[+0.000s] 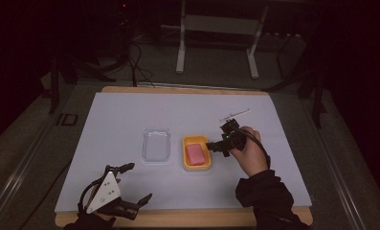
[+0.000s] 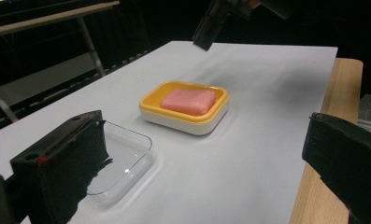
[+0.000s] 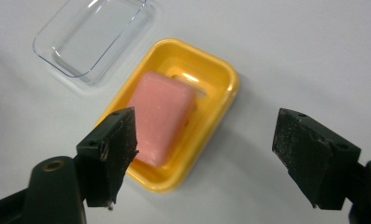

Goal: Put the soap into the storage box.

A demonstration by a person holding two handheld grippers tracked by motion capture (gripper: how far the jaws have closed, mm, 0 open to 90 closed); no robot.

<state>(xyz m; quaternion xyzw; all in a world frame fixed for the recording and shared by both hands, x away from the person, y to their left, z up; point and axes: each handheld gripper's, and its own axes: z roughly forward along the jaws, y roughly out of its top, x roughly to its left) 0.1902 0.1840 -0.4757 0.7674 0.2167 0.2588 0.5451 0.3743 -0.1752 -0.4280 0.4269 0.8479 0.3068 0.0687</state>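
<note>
Hovering above the right edge of the yellow rectangular plastic soap dish [image 1: 197, 153], the right gripper [image 1: 215, 146] has its jaws spread apart with nothing between them. The pink rectangular soap bar [image 3: 160, 117] lies inside the dish, at the centre of the high view, free of any contact. Judged from this, placement of the bar appears complete and the step in hand is withdrawal. The clear rectangular plastic lid [image 1: 156, 145] lies flat on the white-covered counter [image 1: 130, 115], just left of the dish. The left gripper [image 1: 134, 182] rests at the lower left, jaws released and empty. The next move probably calls for grasping the lid by its rim and seating it squarely over the dish.
</note>
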